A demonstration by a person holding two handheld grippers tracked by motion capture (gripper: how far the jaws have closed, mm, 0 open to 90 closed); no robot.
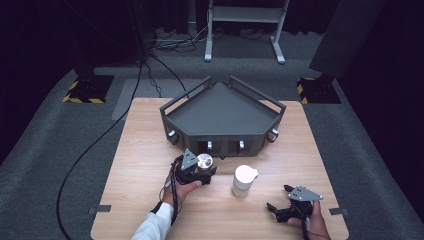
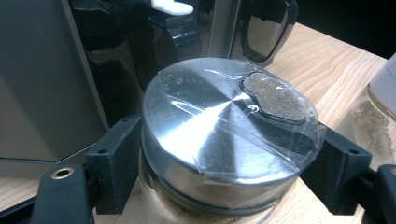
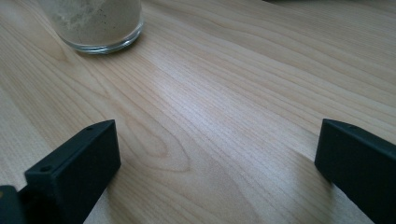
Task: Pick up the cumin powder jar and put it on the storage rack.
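The wooden worktop [image 1: 150, 150] fills the middle of the high view, with a dark grey angular rack [image 1: 222, 117] standing at its upper centre. Below the rack, right of centre, stands a glass jar with a white lid [image 1: 244, 180], holding pale powder. Left of it, just under the rack's front, the left tongs [image 1: 204, 165] are clenched on a steel-lidded jar [image 2: 224, 140]; in the left gripper view both black pads press its sides, and clear tape covers the lid's shaker opening. At the lower right, the right tongs [image 1: 278, 197] are released, spread wide over bare wood, well apart from the white-lidded jar.
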